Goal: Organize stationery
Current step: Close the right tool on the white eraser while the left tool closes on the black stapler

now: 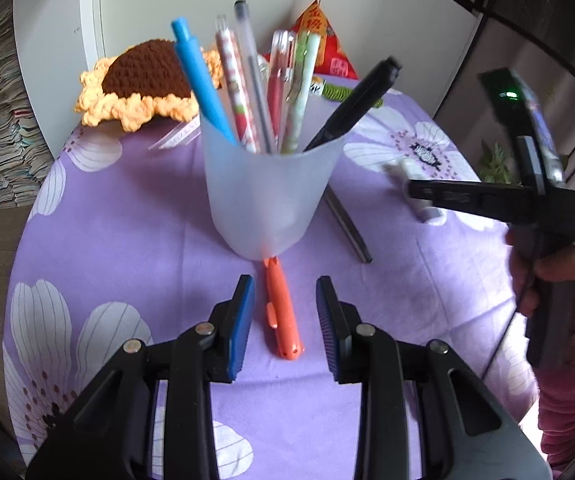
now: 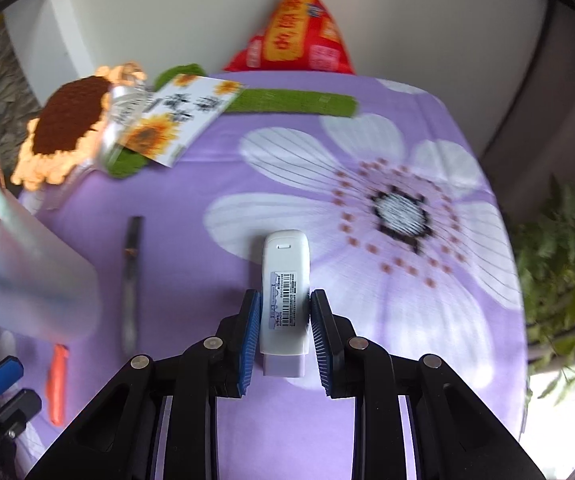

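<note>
orange pen (image 1: pixel 281 312) between parted left jaws | white stick (image 2: pixel 285 300) clamped in right jaws

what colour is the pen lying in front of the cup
Orange pen, clearest in the left wrist view, just before the frosted cup.

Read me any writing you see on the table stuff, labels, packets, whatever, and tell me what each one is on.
Red packet: yellow panel with Chinese characters, the top one reads "金"; the rest is too blurred.
Sunflower card: large dark Chinese characters, too blurred to read.
White eraser in the right gripper: barcode sticker with tiny print, too small to read.
Pens in the cup: patterns only, no legible text.
</note>
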`<state>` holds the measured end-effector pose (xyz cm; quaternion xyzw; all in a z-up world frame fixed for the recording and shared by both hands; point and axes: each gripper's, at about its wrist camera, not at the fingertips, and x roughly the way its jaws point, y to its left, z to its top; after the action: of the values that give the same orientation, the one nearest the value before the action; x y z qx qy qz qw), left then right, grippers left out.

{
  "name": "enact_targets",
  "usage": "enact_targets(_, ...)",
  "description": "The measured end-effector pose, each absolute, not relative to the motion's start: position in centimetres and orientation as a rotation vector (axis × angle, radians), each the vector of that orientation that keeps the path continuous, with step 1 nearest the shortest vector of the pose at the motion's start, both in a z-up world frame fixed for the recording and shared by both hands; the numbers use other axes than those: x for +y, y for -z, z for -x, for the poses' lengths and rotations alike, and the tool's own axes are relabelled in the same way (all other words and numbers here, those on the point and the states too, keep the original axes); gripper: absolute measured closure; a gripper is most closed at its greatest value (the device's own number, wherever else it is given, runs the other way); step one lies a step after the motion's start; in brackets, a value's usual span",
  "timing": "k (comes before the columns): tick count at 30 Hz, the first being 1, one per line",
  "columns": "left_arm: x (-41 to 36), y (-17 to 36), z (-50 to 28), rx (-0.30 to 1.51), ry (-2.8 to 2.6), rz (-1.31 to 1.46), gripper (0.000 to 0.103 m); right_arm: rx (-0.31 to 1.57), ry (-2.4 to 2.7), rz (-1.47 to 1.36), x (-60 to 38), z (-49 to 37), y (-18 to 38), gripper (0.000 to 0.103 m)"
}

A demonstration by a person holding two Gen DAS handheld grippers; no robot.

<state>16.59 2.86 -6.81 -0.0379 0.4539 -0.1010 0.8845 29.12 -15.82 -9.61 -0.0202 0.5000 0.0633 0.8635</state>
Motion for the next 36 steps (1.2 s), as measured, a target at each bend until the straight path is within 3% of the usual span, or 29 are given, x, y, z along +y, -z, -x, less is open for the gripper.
enact_targets(18, 0.2, 5.4, -17.3, 0.965, 0.300, 0.100, 0.075, 1.095, -0.128, -0.030, -18.4, -27.7, 9.7, 0.077)
enact_targets(25, -5.4, 5.0, -21.1, 0.965, 0.168, 0.002, 0.075, 1.061, -0.163, -0.072, -19.9, -25.8, 9.2, 0.077)
enact_targets(36, -6.4, 9.0, -28.4, 1.091, -0.149, -0.078, 0.072, 0.990, -0.209, -0.125, -23.6, -23.1, 8.1, 0.077)
